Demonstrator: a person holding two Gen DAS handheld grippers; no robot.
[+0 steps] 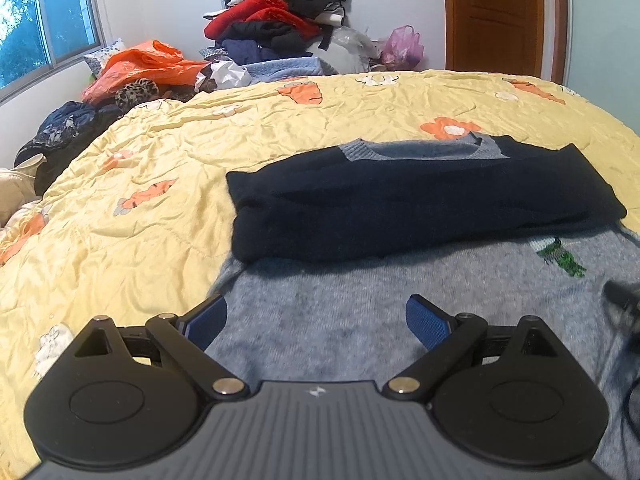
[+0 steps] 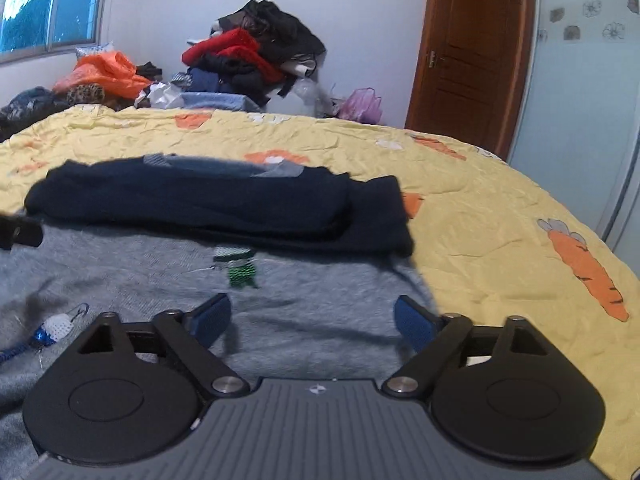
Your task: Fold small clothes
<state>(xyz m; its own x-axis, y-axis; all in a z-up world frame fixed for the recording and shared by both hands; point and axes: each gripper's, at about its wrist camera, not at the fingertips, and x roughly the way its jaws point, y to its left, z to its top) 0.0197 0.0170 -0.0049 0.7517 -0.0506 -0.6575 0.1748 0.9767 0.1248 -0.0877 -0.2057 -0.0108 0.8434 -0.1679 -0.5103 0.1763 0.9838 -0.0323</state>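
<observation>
A small grey knit sweater (image 1: 360,296) lies flat on the yellow bedspread (image 1: 160,184). Its dark navy sleeves and upper part (image 1: 420,204) are folded across the chest, with the grey collar (image 1: 420,148) behind. A green knitted motif (image 1: 560,258) shows on the grey body. My left gripper (image 1: 316,322) is open and empty over the sweater's lower left part. My right gripper (image 2: 312,320) is open and empty over the sweater (image 2: 300,300) at its lower right, below the navy fold (image 2: 220,204) and the green motif (image 2: 238,270).
A heap of clothes (image 1: 276,20) and an orange bag (image 1: 140,68) lie beyond the bed's far edge by the wall. A brown door (image 2: 472,52) stands at the back right. A small white and blue tag with cord (image 2: 52,332) lies on the sweater's left.
</observation>
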